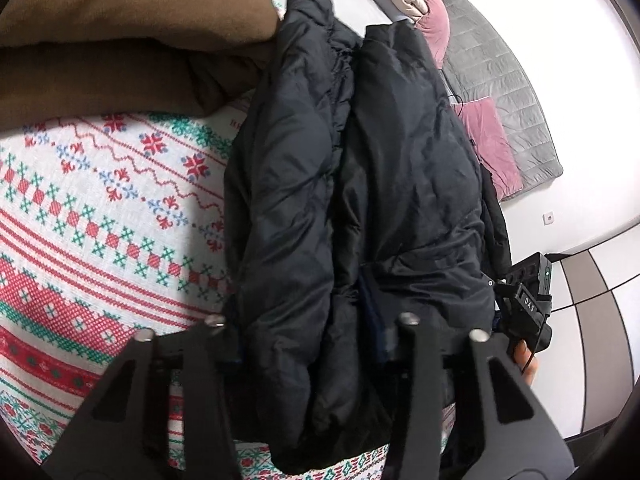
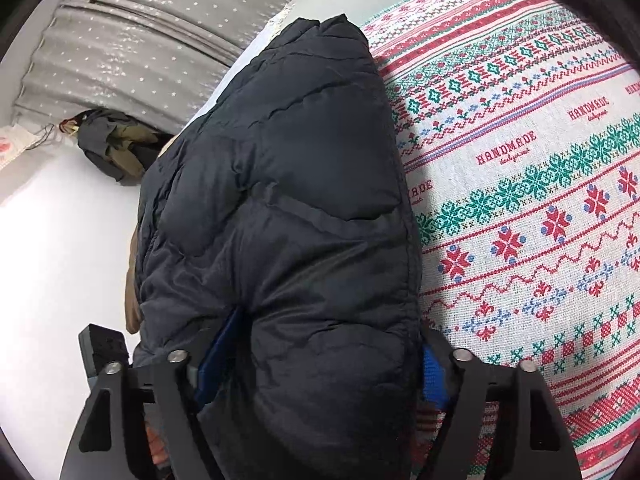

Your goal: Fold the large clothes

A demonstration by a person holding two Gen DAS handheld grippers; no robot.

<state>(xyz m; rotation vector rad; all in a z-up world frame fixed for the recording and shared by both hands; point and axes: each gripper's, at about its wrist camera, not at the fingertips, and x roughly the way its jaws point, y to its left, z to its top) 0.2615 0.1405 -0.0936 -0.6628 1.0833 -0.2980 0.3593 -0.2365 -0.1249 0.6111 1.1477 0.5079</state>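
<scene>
Readable on the patterned cloth [image 2: 520, 184] in the right wrist view: "HANDMADE" in red, repeated several times between bands of green and red cross-stitch motifs, with a smaller script line beneath each, too small to make out. Readable in the left wrist view: "DAS" in white letters on the black body of the other device at the right edge.

Black padded jacket [image 1: 360, 168] lying lengthwise on the patterned cloth [image 1: 100, 216], folded inward along its length with 2 long panels meeting at a central seam. Same jacket [image 2: 288, 208] bulging up thick and quilted in the right wrist view, filling the middle of the frame.

Left claw [image 1: 312, 332] spread wide around the near end of the jacket, fabric bunched between the 2 fingers. Right claw [image 2: 320, 360] likewise spread around a thick fold of the jacket, blue pads showing on both inner faces against the fabric.

Brown garment [image 1: 120, 32] piled at the upper left, touching the jacket's far left edge. Pink cushions [image 1: 488, 140] and a grey quilted blanket [image 1: 500, 72] on the white floor beyond. Grey star-dotted curtain [image 2: 140, 32] and a dark crumpled clothing heap [image 2: 116, 144] on the floor in the right wrist view.
</scene>
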